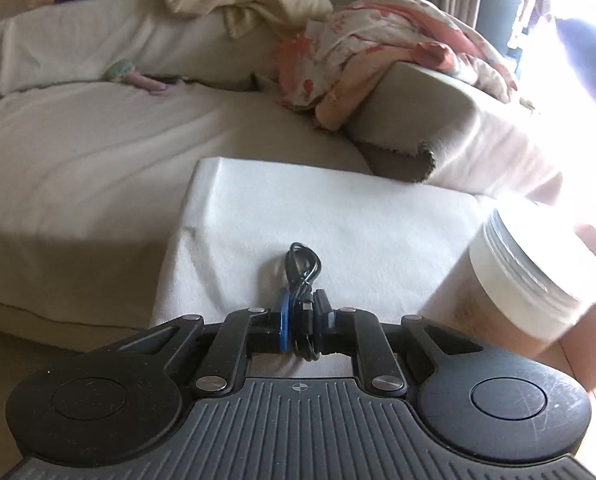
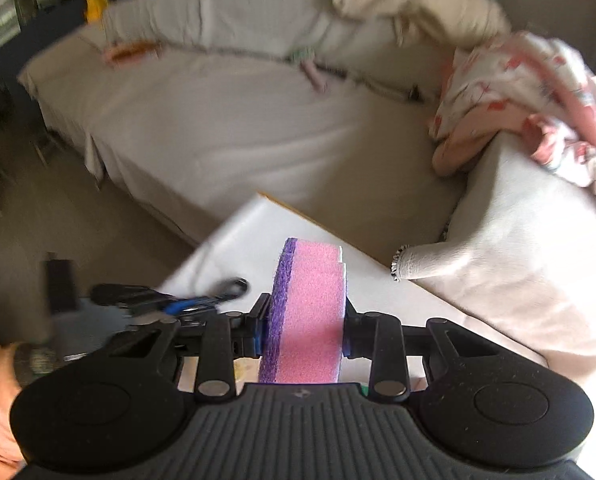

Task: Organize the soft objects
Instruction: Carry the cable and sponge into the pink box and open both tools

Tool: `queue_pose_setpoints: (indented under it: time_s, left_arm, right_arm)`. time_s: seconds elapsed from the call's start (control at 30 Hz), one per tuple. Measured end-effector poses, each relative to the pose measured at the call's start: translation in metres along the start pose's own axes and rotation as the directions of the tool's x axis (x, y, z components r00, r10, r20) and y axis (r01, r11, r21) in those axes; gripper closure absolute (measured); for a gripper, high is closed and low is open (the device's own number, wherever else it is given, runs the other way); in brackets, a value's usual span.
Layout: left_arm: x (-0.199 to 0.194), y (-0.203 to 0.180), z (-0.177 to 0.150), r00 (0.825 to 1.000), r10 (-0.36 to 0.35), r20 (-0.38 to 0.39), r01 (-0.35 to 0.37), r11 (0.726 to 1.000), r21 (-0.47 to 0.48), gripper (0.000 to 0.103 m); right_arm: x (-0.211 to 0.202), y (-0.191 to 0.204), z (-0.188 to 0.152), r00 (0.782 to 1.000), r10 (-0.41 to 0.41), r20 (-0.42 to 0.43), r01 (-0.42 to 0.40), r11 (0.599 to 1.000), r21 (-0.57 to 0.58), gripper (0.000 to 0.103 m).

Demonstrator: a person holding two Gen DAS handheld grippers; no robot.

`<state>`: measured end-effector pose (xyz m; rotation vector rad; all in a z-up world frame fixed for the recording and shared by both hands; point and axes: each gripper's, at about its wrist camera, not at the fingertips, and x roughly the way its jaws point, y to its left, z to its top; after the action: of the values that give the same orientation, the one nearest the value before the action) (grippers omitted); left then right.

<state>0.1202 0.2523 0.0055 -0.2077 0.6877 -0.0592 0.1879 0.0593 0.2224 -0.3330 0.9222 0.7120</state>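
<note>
Two grippers hold things above the white-covered bench (image 1: 377, 216): the left gripper (image 1: 302, 320), low centre of its frame, has its fingers (image 1: 284, 322) clamped on a coiled black cable (image 1: 302, 276), while the right gripper (image 2: 303, 320) fingers (image 2: 262, 320) pinch an upright pink-and-purple sponge (image 2: 307, 304) at lower centre.

Jar (image 1: 533, 276) right of table (image 1: 337, 216), sofa (image 1: 138, 140) behind — blanket (image 1: 381, 48) on armrest (image 1: 425, 104)
</note>
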Motion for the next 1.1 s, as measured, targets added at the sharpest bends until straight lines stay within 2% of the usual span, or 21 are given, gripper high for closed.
queue_pose_setpoints:
  time_s: [0.1, 0.2, 0.27, 0.37, 0.5, 0.57, 0.67, 0.77, 0.87, 0.9, 0.93, 1.0, 1.03, 1.1]
  left_arm:
    - [-0.011, -0.004, 0.013, 0.999, 0.021, 0.039, -0.022, 1.000, 0.020, 0.089]
    - [-0.046, -0.014, 0.043, 0.988, 0.033, 0.148, -0.042, 0.997, 0.062, 0.089]
    - [-0.076, -0.027, 0.065, 0.972, 0.033, 0.234, -0.057, 0.994, 0.098, 0.089]
    - [-0.122, -0.055, 0.094, 0.937, 0.008, 0.349, -0.064, 0.987, 0.150, 0.089]
    - [-0.167, -0.105, 0.113, 0.895, -0.111, 0.432, 0.015, 0.976, 0.218, 0.088]
    - [-0.171, -0.133, 0.114, 0.886, -0.189, 0.424, 0.083, 0.963, 0.257, 0.088]
    - [-0.155, -0.178, 0.106, 0.887, -0.309, 0.343, 0.207, 0.930, 0.303, 0.088]
    - [-0.116, -0.221, 0.090, 0.897, -0.373, 0.239, 0.291, 0.902, 0.318, 0.088]
    - [-0.065, -0.253, 0.068, 0.899, -0.422, 0.119, 0.383, 0.888, 0.255, 0.087]
    - [-0.049, -0.259, 0.060, 0.905, -0.415, 0.091, 0.385, 0.892, 0.235, 0.087]
    - [-0.035, -0.265, 0.050, 0.916, -0.390, 0.095, 0.363, 0.906, 0.217, 0.087]
    - [-0.016, -0.269, 0.036, 0.945, -0.307, 0.117, 0.282, 0.940, 0.190, 0.087]
    - [-0.010, -0.268, 0.032, 0.949, -0.296, 0.112, 0.273, 0.944, 0.184, 0.086]
    - [-0.007, -0.257, 0.031, 0.941, -0.323, 0.095, 0.308, 0.940, 0.148, 0.086]
  right_arm:
    - [-0.034, 0.005, -0.011, 0.997, -0.010, 0.071, 0.010, 1.000, -0.002, 0.071]
    - [-0.069, 0.002, -0.019, 0.989, -0.020, 0.149, 0.018, 1.000, 0.018, 0.071]
    - [-0.093, -0.005, -0.028, 0.978, -0.032, 0.204, 0.026, 0.999, 0.033, 0.071]
    - [-0.129, -0.022, -0.043, 0.959, -0.057, 0.278, 0.038, 0.996, 0.075, 0.071]
    - [-0.170, -0.048, -0.076, 0.927, -0.120, 0.356, 0.076, 0.988, 0.133, 0.071]
    - [-0.183, -0.064, -0.091, 0.915, -0.146, 0.376, 0.088, 0.982, 0.169, 0.071]
    - [-0.196, -0.089, -0.113, 0.903, -0.198, 0.381, 0.116, 0.967, 0.228, 0.071]
    - [-0.191, -0.112, -0.135, 0.896, -0.264, 0.357, 0.167, 0.946, 0.278, 0.071]
    - [-0.181, -0.133, -0.160, 0.906, -0.279, 0.317, 0.172, 0.930, 0.326, 0.071]
    - [-0.174, -0.139, -0.167, 0.911, -0.277, 0.306, 0.165, 0.924, 0.344, 0.071]
    - [-0.167, -0.146, -0.173, 0.917, -0.268, 0.295, 0.153, 0.920, 0.360, 0.071]
    - [-0.146, -0.160, -0.183, 0.931, -0.248, 0.268, 0.125, 0.907, 0.403, 0.071]
    - [-0.134, -0.167, -0.187, 0.940, -0.234, 0.247, 0.111, 0.897, 0.427, 0.071]
    - [-0.107, -0.177, -0.194, 0.956, -0.203, 0.211, 0.085, 0.882, 0.464, 0.071]
